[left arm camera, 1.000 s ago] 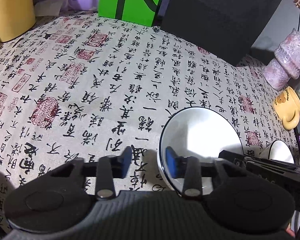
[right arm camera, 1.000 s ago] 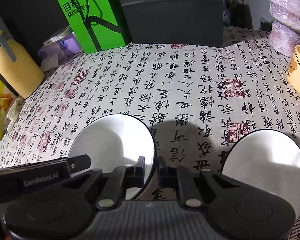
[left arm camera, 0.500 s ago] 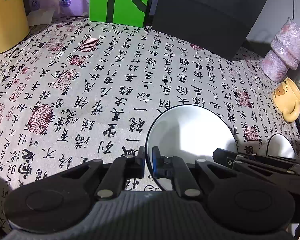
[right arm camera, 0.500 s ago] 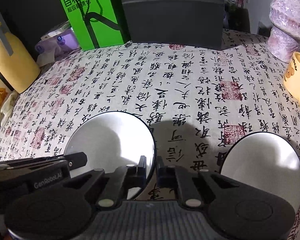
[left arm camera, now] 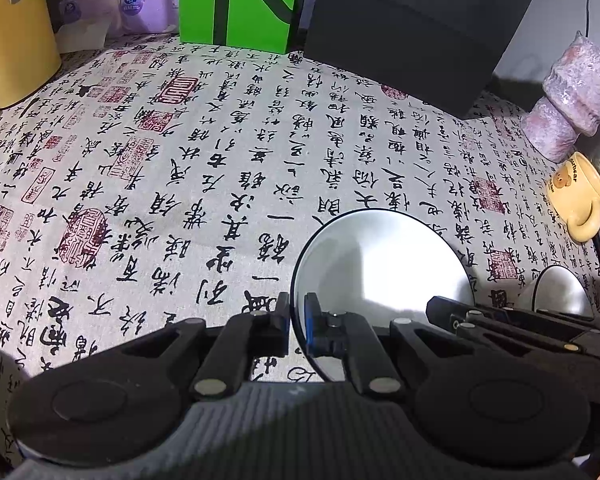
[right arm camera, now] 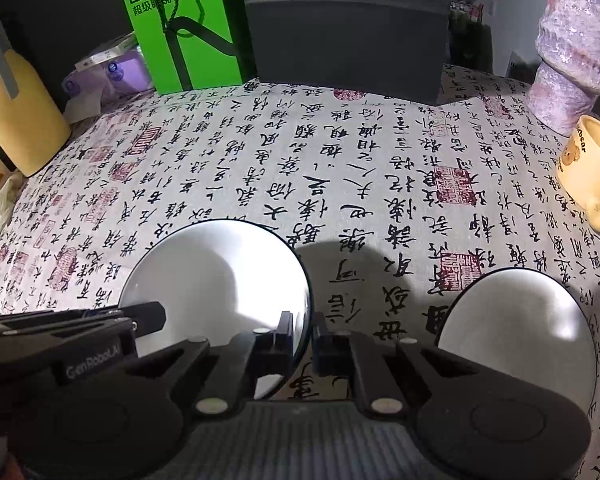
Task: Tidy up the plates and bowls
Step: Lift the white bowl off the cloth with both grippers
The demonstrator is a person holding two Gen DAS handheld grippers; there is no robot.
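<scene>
The left gripper point(left arm camera: 297, 322) has closed its jaws on the left rim of a white bowl point(left arm camera: 384, 264); one finger is outside the wall and the blue-padded one is inside, and the rim is pinched between them. This bowl stands on the tablecloth point(left arm camera: 180, 168) printed with black calligraphy, just ahead of the left gripper and to its right. The right gripper point(right arm camera: 301, 334) has the opposite, right rim of the same bowl in its nearly closed jaws, with one finger inside the bowl and the other outside it, so the bowl is ahead and to the left of it. A second white bowl point(right arm camera: 516, 324) stands on the cloth to the right of the right gripper, apart from the first one. Far ahead of both grippers, at the back of the table, are a green box point(right arm camera: 180, 28) and a dark box point(right arm camera: 346, 40), and further to the right a purple vase point(right arm camera: 572, 52) with a yellow mug point(right arm camera: 588, 172) just beside it.
</scene>
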